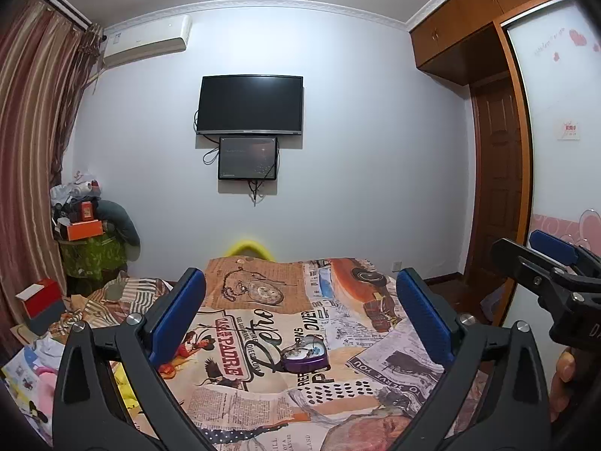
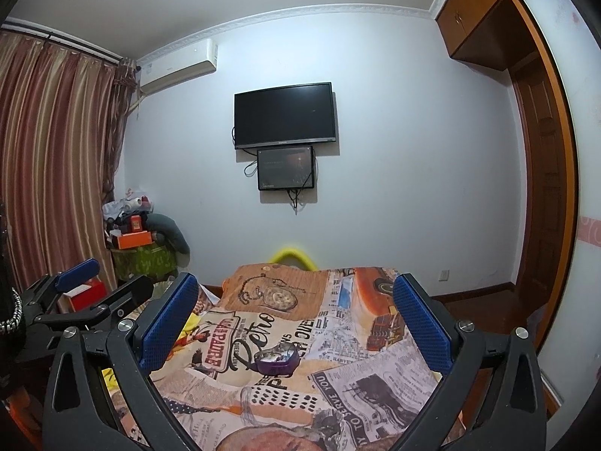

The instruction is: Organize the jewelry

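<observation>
Left gripper point(image 1: 300, 315), jaws wide apart, held above the printed bedspread point(image 1: 263, 398). Purple heart-shaped jewelry box point(image 1: 305, 357), lid off, jewelry inside, rests on the bedspread between and beyond both grippers' fingers, well apart from them. Right gripper point(image 2: 296, 319), jaws likewise wide apart. On the far wall hangs a television point(image 1: 249, 105).

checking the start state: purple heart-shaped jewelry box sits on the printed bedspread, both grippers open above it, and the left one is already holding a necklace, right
Not quite: the left gripper holds nothing. The left wrist view shows its jaws wide apart and bare. The rest stands: the purple heart-shaped jewelry box sits on the printed bedspread, and the right gripper is open too.
</observation>
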Demonstrator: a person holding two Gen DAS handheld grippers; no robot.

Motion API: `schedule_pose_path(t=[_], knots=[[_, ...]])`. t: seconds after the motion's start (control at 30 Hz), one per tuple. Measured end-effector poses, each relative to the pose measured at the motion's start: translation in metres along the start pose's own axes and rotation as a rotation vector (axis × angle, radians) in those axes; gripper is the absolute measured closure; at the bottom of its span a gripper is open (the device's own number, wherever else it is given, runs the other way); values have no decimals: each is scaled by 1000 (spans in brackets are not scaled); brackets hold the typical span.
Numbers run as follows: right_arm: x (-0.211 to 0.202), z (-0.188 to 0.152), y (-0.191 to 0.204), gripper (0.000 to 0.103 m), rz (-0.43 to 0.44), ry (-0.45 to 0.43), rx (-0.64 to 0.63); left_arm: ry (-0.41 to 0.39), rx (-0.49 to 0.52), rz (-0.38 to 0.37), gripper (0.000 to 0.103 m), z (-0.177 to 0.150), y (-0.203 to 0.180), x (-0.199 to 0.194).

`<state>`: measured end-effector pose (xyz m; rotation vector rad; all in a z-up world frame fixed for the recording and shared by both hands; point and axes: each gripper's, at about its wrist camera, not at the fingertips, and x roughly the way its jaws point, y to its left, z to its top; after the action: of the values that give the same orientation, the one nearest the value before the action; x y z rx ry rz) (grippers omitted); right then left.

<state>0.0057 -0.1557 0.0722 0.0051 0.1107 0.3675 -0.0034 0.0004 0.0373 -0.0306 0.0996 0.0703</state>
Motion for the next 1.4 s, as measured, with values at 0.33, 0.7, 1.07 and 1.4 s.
schedule_pose_path(t=[0.33, 0.7, 1.07, 1.4], knots=[[2, 0, -1, 0, -1, 19, 2, 15, -18, -1, 0, -1, 4, 6], [3, 0, -2, 0, -1, 27, 2, 31, -17, -17, 0, -4, 4, 10], [4, 0, -3, 0, -4, 27, 2, 38, -20, -40, 1, -4, 6, 10], [5, 0, -3, 0, -6, 28, 3, 33, -12, -41, 0, -4, 6, 9]])
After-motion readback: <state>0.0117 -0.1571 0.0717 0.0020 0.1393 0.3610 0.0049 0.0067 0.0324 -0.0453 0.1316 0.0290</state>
